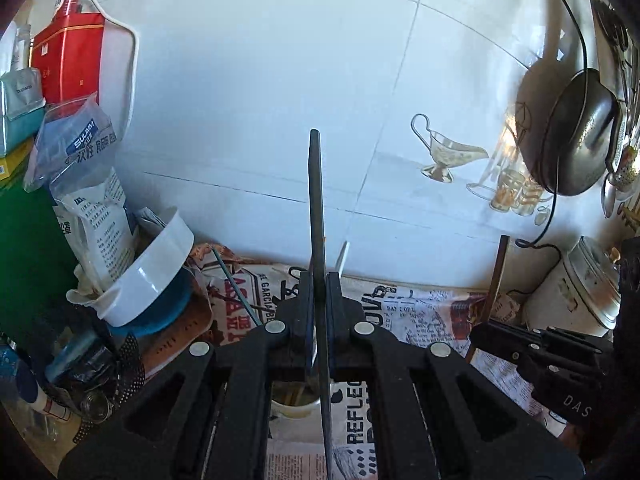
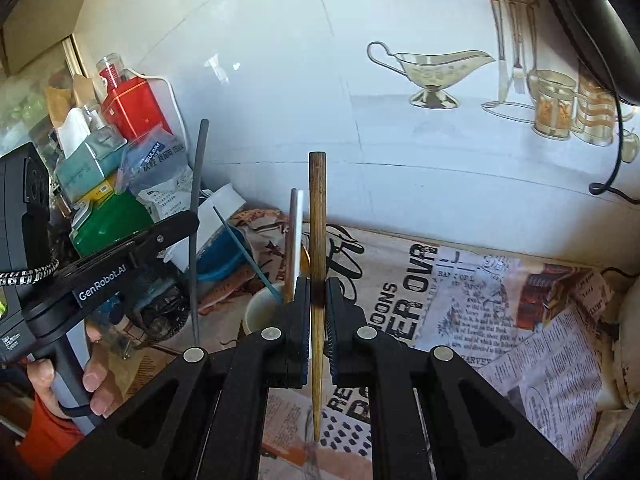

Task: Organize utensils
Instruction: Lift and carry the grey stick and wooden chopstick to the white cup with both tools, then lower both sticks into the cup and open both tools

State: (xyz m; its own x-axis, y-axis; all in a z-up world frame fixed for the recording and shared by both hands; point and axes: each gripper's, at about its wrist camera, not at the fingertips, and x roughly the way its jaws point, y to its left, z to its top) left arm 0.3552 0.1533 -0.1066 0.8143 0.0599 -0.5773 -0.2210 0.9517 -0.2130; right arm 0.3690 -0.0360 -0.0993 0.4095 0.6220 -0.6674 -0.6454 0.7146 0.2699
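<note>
My left gripper [image 1: 319, 280] is shut on a dark grey chopstick [image 1: 316, 208] held upright; the same chopstick [image 2: 199, 184] shows in the right wrist view, gripped by the left gripper [image 2: 188, 220]. My right gripper [image 2: 318, 286] is shut on a brown wooden chopstick [image 2: 317, 216], also upright; that chopstick [image 1: 496, 276] shows in the left wrist view with the right gripper [image 1: 480, 330]. A white cup [image 2: 260, 308] sits just left of the right gripper and holds a teal stick [image 2: 248, 252] and a white utensil [image 2: 297, 236]. The cup [image 1: 294, 406] lies below the left gripper.
Newspaper [image 2: 460, 288] covers the counter. Cluttered at left are a red tin [image 1: 68, 60], plastic bags [image 1: 92, 184] and a white bowl [image 1: 152, 276]. A black pan [image 1: 576, 136] hangs on the tiled wall, with a white cooker [image 1: 580, 288] at right.
</note>
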